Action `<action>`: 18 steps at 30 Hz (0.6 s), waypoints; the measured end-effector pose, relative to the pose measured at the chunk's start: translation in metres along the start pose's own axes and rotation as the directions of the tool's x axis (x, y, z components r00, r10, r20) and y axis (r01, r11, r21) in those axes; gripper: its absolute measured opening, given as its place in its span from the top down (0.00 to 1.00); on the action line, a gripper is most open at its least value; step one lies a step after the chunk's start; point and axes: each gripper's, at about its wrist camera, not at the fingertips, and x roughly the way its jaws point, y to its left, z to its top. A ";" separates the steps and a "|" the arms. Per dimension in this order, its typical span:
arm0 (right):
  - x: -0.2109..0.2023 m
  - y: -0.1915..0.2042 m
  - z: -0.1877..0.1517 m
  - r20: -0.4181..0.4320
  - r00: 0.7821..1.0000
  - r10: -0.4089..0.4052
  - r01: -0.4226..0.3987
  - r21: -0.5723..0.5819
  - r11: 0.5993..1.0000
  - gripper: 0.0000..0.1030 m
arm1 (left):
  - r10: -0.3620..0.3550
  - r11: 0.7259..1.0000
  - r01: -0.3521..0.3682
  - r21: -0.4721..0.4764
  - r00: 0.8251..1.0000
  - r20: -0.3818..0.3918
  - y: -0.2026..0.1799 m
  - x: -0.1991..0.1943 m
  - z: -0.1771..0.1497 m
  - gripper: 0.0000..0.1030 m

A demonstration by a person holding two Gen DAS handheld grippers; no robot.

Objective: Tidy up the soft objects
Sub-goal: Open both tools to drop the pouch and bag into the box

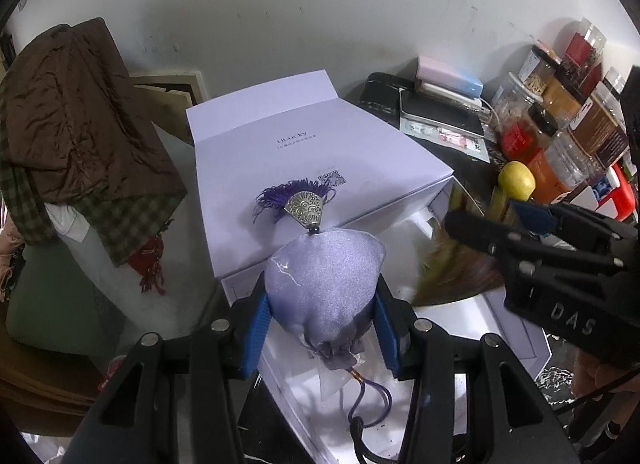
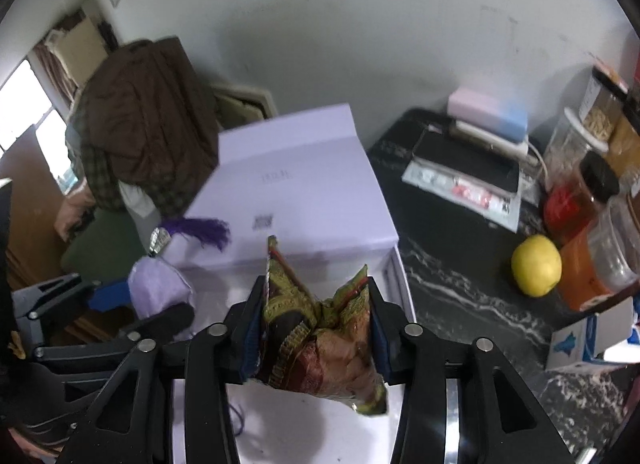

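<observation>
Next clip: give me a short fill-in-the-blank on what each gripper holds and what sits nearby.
1. The left gripper holds a lilac fabric sachet with a ____ tassel.
2. The right gripper grips a brocade pouch above the open pale ____ box.
3. The round fruit on the dark marbled countertop is ____.

Missing: purple; lilac; yellow

Black plastic left gripper [image 1: 322, 328] and right gripper [image 2: 316, 328], blue ribbed pads [image 1: 258, 330], silver screws [image 1: 220, 324], raised "DAS" lettering [image 1: 572, 322] at right.
</observation>
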 end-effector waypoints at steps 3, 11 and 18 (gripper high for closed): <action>0.005 -0.003 -0.004 -0.037 0.999 -0.011 0.011 0.004 1.000 0.54 | 0.023 1.000 -0.023 -0.007 1.000 -0.021 0.001 0.003 0.001 0.54; -0.014 -0.009 -0.009 -0.029 0.997 -0.072 0.072 -0.013 0.997 0.40 | 0.076 0.997 -0.076 -0.010 0.997 -0.030 -0.004 -0.006 0.005 0.51; -0.037 -0.011 -0.005 -0.022 0.996 -0.089 0.089 -0.011 0.996 0.38 | 0.079 0.997 -0.079 0.007 0.997 -0.012 -0.016 -0.026 0.012 0.48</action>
